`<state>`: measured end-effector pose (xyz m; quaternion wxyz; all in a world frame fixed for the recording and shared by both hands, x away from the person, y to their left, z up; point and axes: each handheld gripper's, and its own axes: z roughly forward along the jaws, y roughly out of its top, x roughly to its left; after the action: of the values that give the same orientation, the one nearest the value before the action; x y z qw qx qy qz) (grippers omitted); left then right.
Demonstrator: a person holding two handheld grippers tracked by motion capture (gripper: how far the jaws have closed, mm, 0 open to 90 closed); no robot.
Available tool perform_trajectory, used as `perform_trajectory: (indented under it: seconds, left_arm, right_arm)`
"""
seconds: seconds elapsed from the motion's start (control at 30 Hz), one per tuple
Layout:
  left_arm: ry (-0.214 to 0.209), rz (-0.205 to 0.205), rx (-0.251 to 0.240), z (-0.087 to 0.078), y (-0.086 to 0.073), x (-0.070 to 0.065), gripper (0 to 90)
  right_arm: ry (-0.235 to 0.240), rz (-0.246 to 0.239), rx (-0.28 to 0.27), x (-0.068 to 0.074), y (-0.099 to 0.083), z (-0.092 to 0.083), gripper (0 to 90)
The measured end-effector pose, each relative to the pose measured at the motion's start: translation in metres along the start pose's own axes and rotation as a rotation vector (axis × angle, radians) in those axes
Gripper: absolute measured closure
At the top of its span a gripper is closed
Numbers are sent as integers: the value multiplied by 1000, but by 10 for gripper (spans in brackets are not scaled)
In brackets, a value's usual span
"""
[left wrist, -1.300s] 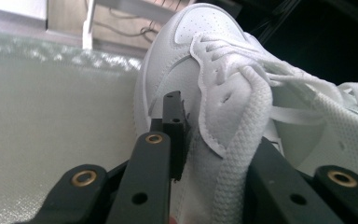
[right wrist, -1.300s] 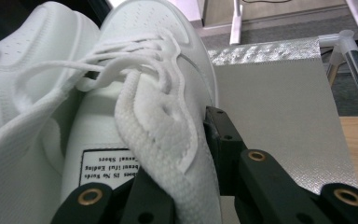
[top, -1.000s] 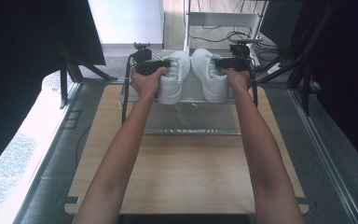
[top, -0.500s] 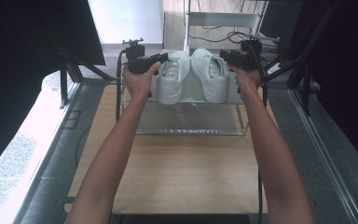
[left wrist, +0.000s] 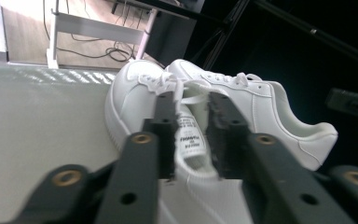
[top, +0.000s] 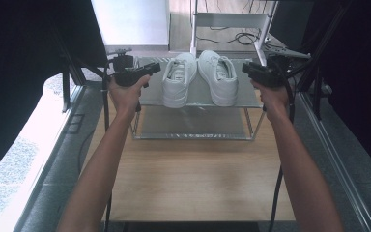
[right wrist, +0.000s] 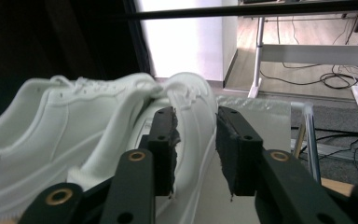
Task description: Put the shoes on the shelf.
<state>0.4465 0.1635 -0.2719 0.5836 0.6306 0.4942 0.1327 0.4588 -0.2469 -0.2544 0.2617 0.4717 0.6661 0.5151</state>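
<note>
A wooden tabletop (top: 193, 183) carries a 2-tier metal rack (top: 193, 128). On its top shelf 2 white sneakers (top: 200, 77) lie side by side, toes away. The left gripper (top: 142, 72) and right gripper (top: 253, 71) flank them, fingers (right wrist: 163, 140) parted with nothing between, clear of the shoes.

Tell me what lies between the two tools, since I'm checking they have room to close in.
In the high view, both white sneakers sit side by side on the shelf between the left tool and right tool.
</note>
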Motion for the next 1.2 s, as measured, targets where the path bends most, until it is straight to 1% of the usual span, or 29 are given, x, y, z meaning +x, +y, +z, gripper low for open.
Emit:
perform_trajectory:
  seconds: [0.07, 0.13, 0.27, 0.33, 0.47, 0.57, 0.6, 0.7, 0.8, 0.83, 0.87, 0.93, 0.97, 1.0, 1.07, 1.17, 1.2]
  left_arm:
    - [6, 8, 25, -3, -6, 5, 809]
    - [4, 8, 43, -5, -12, 9, 846]
    - [29, 48, 94, -5, -26, 14, 883]
    - [34, 61, 111, -5, -32, 16, 890]
    - [37, 79, 147, -4, -45, 18, 893]
    - [28, 77, 161, -3, -52, 19, 898]
    - [26, 77, 169, -1, -54, 19, 898]
    - [10, 70, 172, 3, -58, 17, 898]
    - [-11, 65, 179, 11, -61, 12, 898]
    - [-5, 63, 174, 12, -61, 11, 900]
    - [-7, 57, 165, 13, -61, 10, 900]
    - [-18, 47, 168, 14, -61, 9, 900]
    - [-13, 51, 169, 15, -61, 9, 900]
    - [-10, 47, 164, 16, -62, 8, 900]
    - [-25, 27, 163, 18, -63, 7, 900]
    - [-40, 23, 159, 21, -64, 2, 900]
    - [-51, 30, 163, 24, -65, -1, 900]
  right_arm:
    - [5, -16, 16, -2, -7, -2, 740]
    - [20, -34, 40, -3, -14, -2, 782]
    - [34, -77, 90, -3, -28, 3, 836]
    - [41, -83, 108, -3, -35, 6, 854]
    - [39, -83, 148, -5, -49, 14, 873]
    - [42, -81, 158, -5, -55, 18, 887]
    - [35, -84, 157, -4, -56, 19, 890]
    - [25, -83, 161, -4, -58, 21, 892]
    - [13, -101, 170, -2, -60, 23, 900]
    - [9, -100, 171, -1, -61, 24, 900]
    - [5, -98, 169, 0, -62, 24, 900]
    - [-3, -99, 165, 1, -62, 24, 900]
    - [-6, -99, 163, 2, -62, 24, 900]
    - [-8, -100, 162, 3, -62, 24, 900]
    - [-10, -103, 162, 5, -62, 25, 900]
    - [-16, -102, 151, 8, -62, 25, 900]
    - [-14, -100, 147, 9, -63, 25, 900]
